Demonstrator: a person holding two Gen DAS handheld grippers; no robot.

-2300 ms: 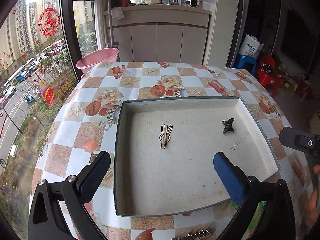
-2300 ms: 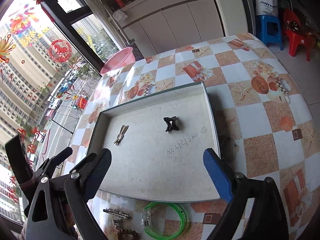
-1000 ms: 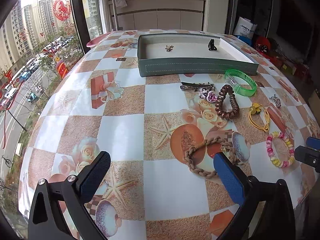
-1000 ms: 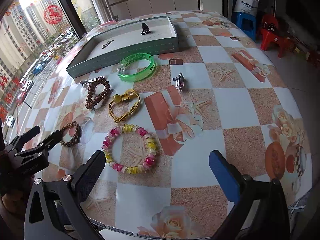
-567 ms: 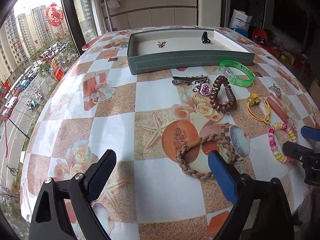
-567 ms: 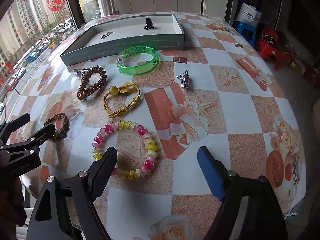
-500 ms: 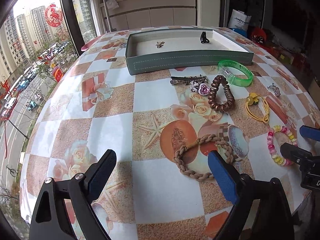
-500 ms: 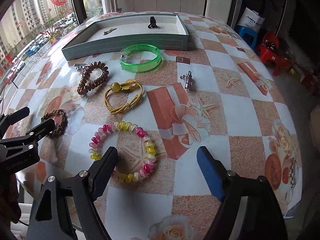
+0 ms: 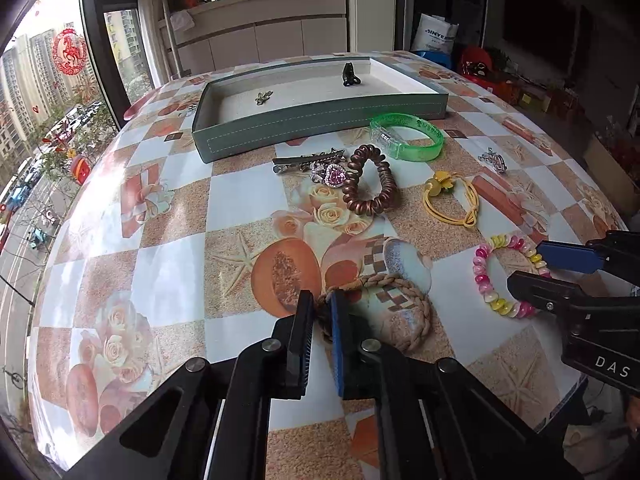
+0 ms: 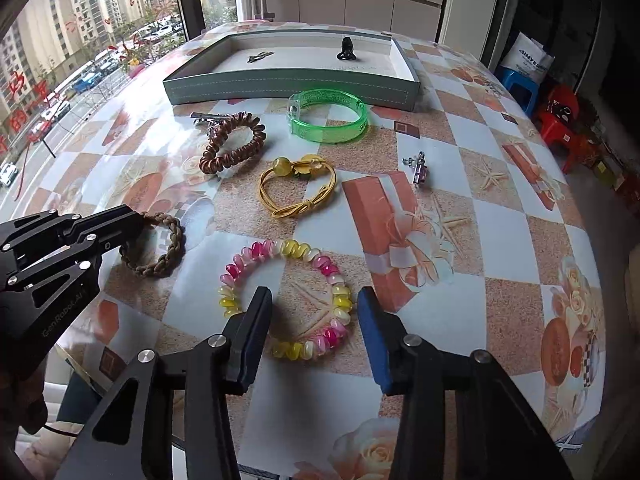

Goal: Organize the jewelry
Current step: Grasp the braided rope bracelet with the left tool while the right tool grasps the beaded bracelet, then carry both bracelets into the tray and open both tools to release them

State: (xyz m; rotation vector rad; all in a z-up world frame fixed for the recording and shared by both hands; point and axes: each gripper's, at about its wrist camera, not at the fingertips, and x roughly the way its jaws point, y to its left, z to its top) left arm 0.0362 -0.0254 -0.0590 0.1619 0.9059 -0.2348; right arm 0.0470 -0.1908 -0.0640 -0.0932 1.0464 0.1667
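Left wrist view, from the left side of the frame: the green tray (image 9: 320,118) sits in the upper centre on the tabletop (image 9: 248,196), holding only a small metal clip (image 9: 264,97) and a black claw clip (image 9: 349,74). Low in the centre, the left tongs (image 9: 322,316) are clenched on the near edge of the braided bracelet (image 9: 404,312). The bite looks thin (just one strand of the loop), so I judge it could slip free on the lift or drag across the slick cloth.

At the right edge, the right tongs (image 9: 536,270) straddle the pink-and-yellow bead bracelet (image 9: 486,276). In the right wrist view the same right tongs (image 10: 312,316) are closing around the lower right arc of the bead bracelet (image 10: 280,252), pads not yet pressing on it. The beads are round and glossy, so an off-centre squeeze may pop the bracelet sideways or off the near table edge.

Further up lie the yellow cord bracelet (image 10: 296,186), brown coil tie (image 10: 232,140) and green bangle (image 10: 326,116), well apart from both tongs and unlikely to be knocked.
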